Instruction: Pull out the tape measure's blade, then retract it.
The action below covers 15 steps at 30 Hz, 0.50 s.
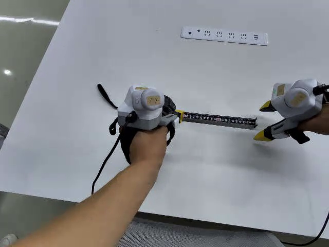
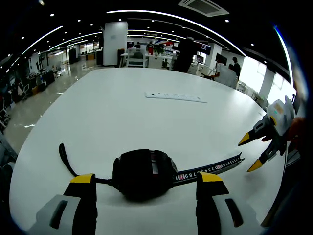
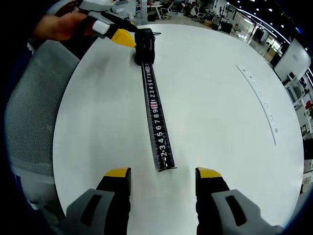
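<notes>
The tape measure (image 2: pixel 144 174) lies on the white table (image 1: pixel 103 51), its black case between the jaws of my left gripper (image 2: pixel 146 178). Those jaws are spread, one on each side of the case, and in the left gripper view a gap shows on both sides. The blade (image 1: pixel 218 120) is pulled out and lies flat on the table, numbers up, running from the case toward my right gripper (image 3: pixel 163 172). The right jaws are spread too and pinch nothing; the blade's end sits just in front of them, in line with the gap between their yellow tips. A black strap (image 1: pixel 105 95) trails from the case on the side away from the blade. Well beyond the blade, a white power strip (image 1: pixel 224 35) lies near the table's far side
</notes>
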Tool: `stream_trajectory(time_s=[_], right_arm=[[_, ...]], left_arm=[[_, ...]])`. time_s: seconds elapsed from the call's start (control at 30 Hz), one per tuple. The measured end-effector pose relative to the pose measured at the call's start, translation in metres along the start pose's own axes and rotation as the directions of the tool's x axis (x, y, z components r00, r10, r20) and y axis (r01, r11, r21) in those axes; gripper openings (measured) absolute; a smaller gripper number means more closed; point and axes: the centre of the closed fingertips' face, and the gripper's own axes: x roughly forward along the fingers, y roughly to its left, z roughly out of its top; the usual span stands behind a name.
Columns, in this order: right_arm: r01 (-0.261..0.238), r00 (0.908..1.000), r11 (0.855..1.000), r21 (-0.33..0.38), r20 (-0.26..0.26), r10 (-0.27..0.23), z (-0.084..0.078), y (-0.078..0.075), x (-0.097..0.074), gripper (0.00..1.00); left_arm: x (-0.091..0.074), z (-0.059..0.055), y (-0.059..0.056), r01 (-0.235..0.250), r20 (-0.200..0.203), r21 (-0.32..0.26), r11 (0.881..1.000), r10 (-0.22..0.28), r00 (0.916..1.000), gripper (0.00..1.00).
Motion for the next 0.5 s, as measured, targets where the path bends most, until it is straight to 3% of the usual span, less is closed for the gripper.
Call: stream_trajectory(time_s=[0.5], right_arm=[[-0.044,0.9981,0.995,-0.087,-0.047,0.040,-0.008,-0.006,0.009,0.40]], left_arm=[[0.015,-0.001,-0.001,0.009,-0.010,-0.024,1.000,-0.009,0.9999,0.75]])
